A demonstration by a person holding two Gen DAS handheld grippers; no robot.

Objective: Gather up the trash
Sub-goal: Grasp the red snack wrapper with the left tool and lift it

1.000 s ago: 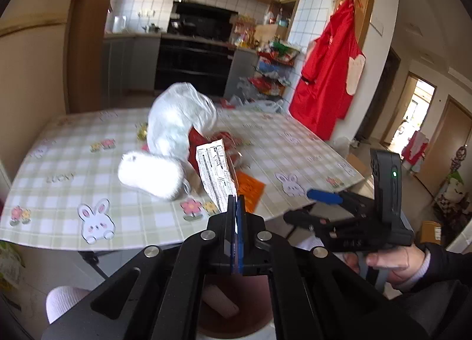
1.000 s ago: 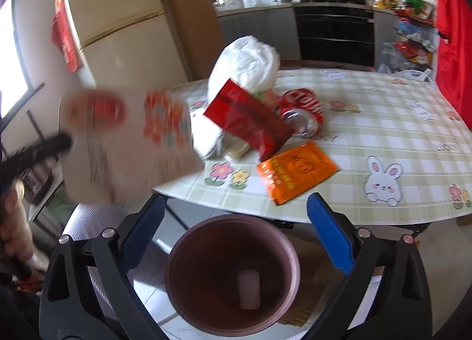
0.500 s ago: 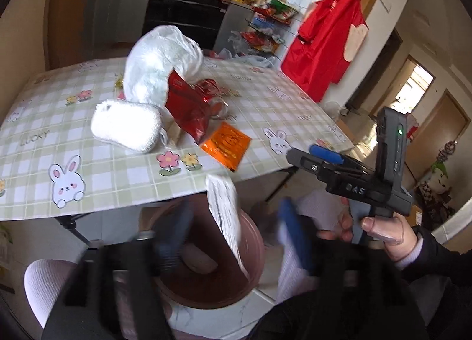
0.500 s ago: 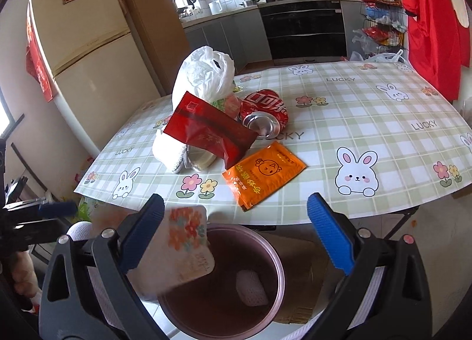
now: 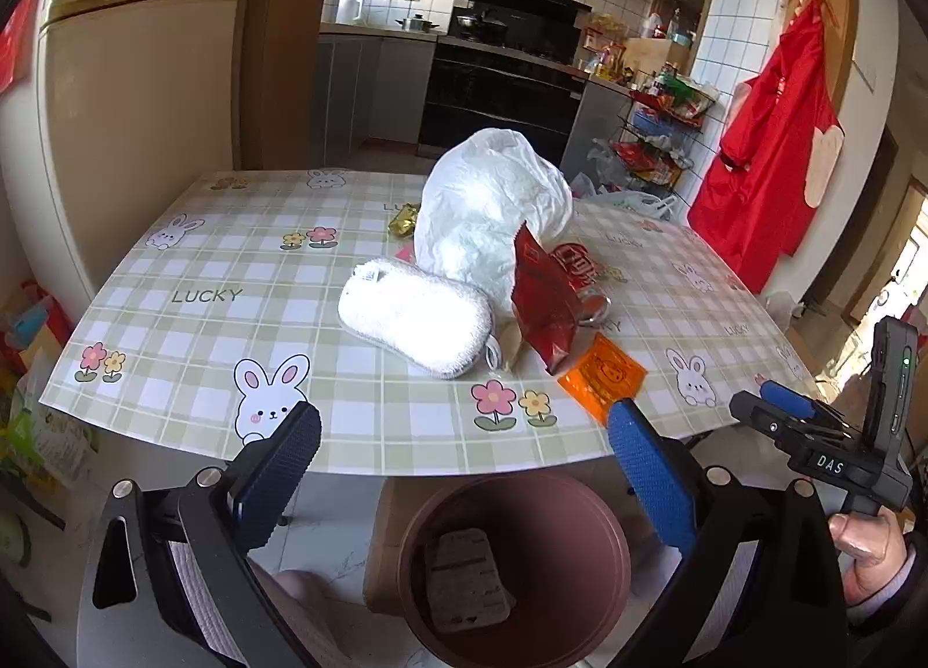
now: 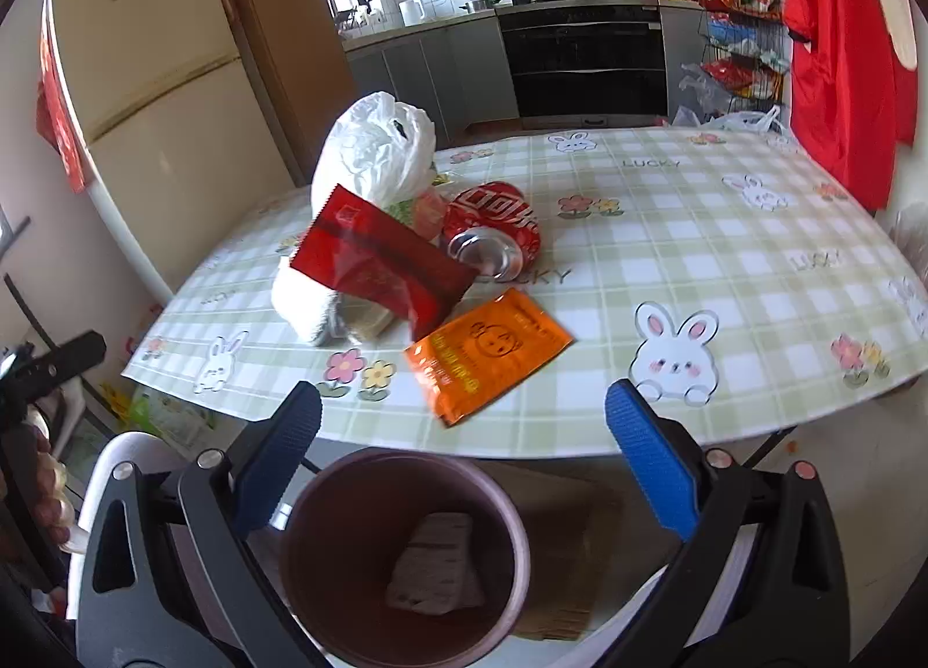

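Lying inside the round maroon bin (image 5: 603, 517), a flat crumpled wrapper (image 5: 467, 581).

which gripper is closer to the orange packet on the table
Right. The right gripper faces the orange packet straight ahead, just past its jaws. The left gripper, jaws opening with nothing between them, sits further left, the packet off beyond its right finger.

One second ago the left gripper (image 5: 464, 453) was closed on a printed paper wrapper above the table edge. Now its jaws are opening with nothing between them, and the wrapper (image 5: 467, 581) lies flat at the bottom of the brown bin (image 5: 609, 529), beside where a smaller white scrap lay before.
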